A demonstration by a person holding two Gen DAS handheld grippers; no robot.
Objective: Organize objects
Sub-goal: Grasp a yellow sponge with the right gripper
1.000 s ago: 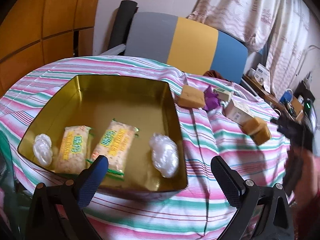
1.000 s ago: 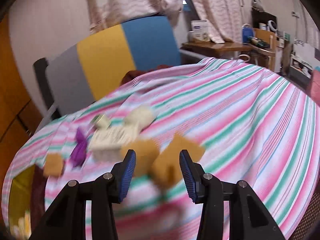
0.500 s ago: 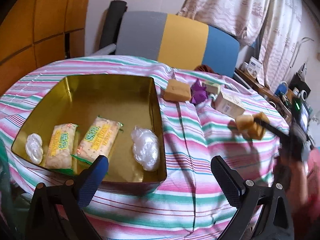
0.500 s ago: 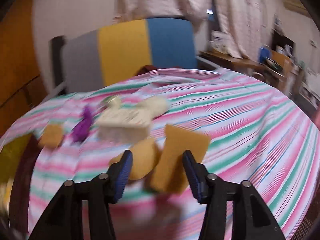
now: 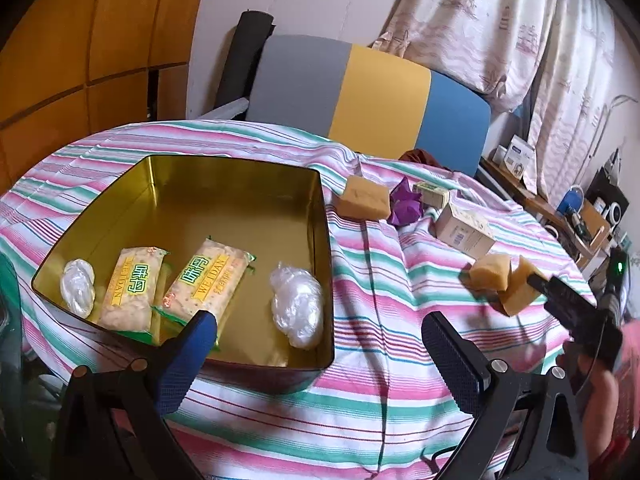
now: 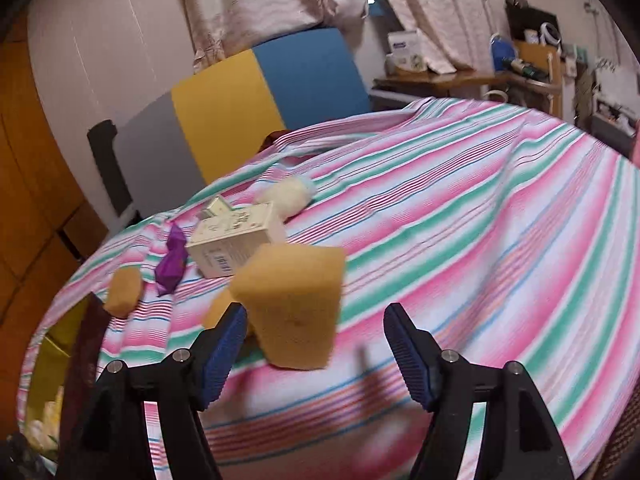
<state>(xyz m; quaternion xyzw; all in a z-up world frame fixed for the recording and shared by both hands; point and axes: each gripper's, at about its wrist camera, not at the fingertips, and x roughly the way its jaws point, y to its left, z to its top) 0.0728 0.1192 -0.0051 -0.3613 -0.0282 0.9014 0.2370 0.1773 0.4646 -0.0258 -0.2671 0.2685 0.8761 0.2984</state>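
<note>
My right gripper [image 6: 315, 314] hangs low over the striped cloth and its jaws are opening. A yellow sponge block [image 6: 296, 300] sits between them, close to the left pad and well apart from the right pad. In the left wrist view this sponge [image 5: 520, 290] lies at the right gripper's finger [image 5: 560, 292], beside a second sponge [image 5: 490, 272]. My left gripper [image 5: 318, 322] stands open and empty at the near edge of the gold tin [image 5: 326, 260]. The tin holds two cracker packs [image 5: 208, 276] and two clear plastic bundles [image 5: 296, 308].
Beyond the tin lie a third sponge [image 5: 366, 200], a purple wrapper [image 5: 406, 206], a small box [image 5: 432, 192] and a cream carton [image 5: 464, 230]. A white fluffy ball [image 6: 286, 196] rests behind the carton. A grey, yellow and blue chair back [image 5: 380, 96] stands past the table.
The right jaws have spread wide, and the sponge that they pinched now has a gap at the right pad. The right gripper has come lower and closer to the cloth. The left gripper has stayed put.
</note>
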